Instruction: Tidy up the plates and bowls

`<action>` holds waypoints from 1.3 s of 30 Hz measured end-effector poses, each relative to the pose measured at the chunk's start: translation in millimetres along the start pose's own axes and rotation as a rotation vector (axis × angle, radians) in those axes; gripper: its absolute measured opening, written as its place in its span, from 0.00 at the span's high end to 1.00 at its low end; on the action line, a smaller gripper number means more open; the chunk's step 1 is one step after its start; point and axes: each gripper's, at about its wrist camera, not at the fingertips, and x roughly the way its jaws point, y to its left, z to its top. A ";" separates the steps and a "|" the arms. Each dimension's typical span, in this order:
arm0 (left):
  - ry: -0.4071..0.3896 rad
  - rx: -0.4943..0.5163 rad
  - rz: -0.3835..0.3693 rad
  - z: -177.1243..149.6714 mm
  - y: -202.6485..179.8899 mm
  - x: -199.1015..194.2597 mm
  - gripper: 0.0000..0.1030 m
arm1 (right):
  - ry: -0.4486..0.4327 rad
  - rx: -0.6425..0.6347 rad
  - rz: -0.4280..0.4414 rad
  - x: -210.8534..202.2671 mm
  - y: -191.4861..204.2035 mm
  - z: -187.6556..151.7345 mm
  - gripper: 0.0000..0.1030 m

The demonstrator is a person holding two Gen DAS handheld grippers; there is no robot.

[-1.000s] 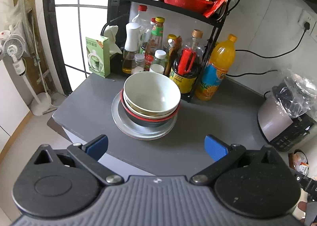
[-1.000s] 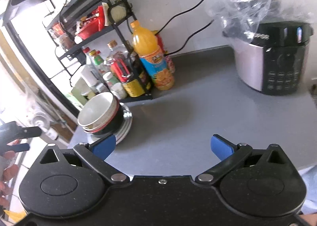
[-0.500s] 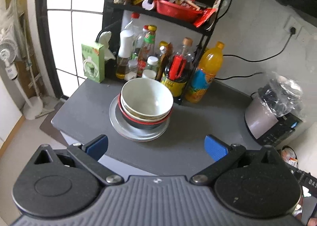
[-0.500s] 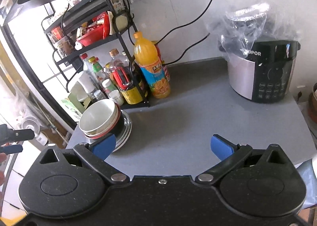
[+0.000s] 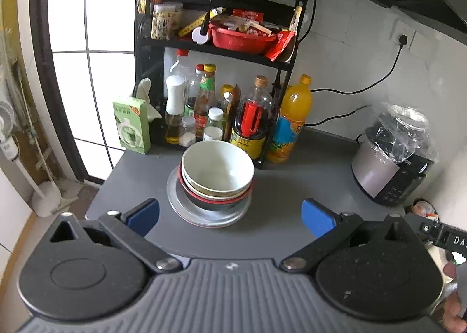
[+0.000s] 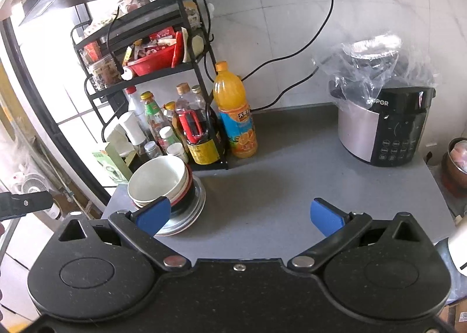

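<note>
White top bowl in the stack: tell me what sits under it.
Under the white top bowl sit a second pale bowl, then a black bowl with a red rim, all on stacked metal plates. The bowls' nested insides and the plate count are hidden.

We see a grey surface (image 5: 292,187) carrying a plate (image 5: 186,210) under stacked bowls (image 5: 217,172), a black rack (image 5: 274,117), an orange juice bottle (image 5: 292,120), a green box (image 5: 131,125) and a pressure cooker (image 5: 388,175).

The metal plate (image 6: 189,216) is partly hidden behind the right claw's (image 6: 239,216) blue fingertip (image 6: 153,213).
</note>
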 end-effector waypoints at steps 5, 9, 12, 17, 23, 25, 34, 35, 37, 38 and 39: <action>-0.021 -0.002 -0.003 -3.9 8.2 -8.2 0.00 | 0.005 -0.007 -0.005 -3.0 16.7 -4.0 0.00; -0.042 0.041 0.020 -5.7 11.6 -12.7 0.00 | 0.000 -0.037 -0.017 -7.7 29.4 -5.7 0.00; -0.063 0.064 0.045 -7.6 13.6 -16.6 0.00 | -0.003 -0.049 -0.022 -10.4 35.7 -7.8 0.00; -0.070 0.070 0.061 -10.9 19.8 -18.9 0.00 | -0.004 -0.054 -0.053 -10.6 42.4 -13.2 0.00; -0.050 0.074 0.084 -18.3 26.6 -14.5 0.00 | 0.018 -0.064 -0.063 -10.3 46.5 -24.6 0.00; -0.050 0.083 0.098 -21.0 27.2 -12.8 0.00 | 0.026 -0.067 -0.068 -10.7 47.5 -28.4 0.00; -0.024 0.094 0.119 -32.0 27.0 -14.2 0.00 | 0.027 -0.083 -0.085 -20.1 51.4 -37.1 0.00; -0.022 0.088 0.118 -34.3 27.7 -16.8 0.00 | 0.027 -0.091 -0.090 -21.6 52.5 -38.0 0.00; -0.020 0.089 0.113 -40.5 26.4 -22.4 0.00 | 0.028 -0.096 -0.098 -23.8 53.0 -39.3 0.00; -0.017 0.096 0.113 -43.2 25.5 -24.8 0.00 | 0.023 -0.095 -0.102 -25.6 53.1 -40.0 0.00; -0.016 0.099 0.114 -44.8 25.3 -26.8 0.00 | 0.017 -0.096 -0.106 -26.7 53.1 -40.3 0.00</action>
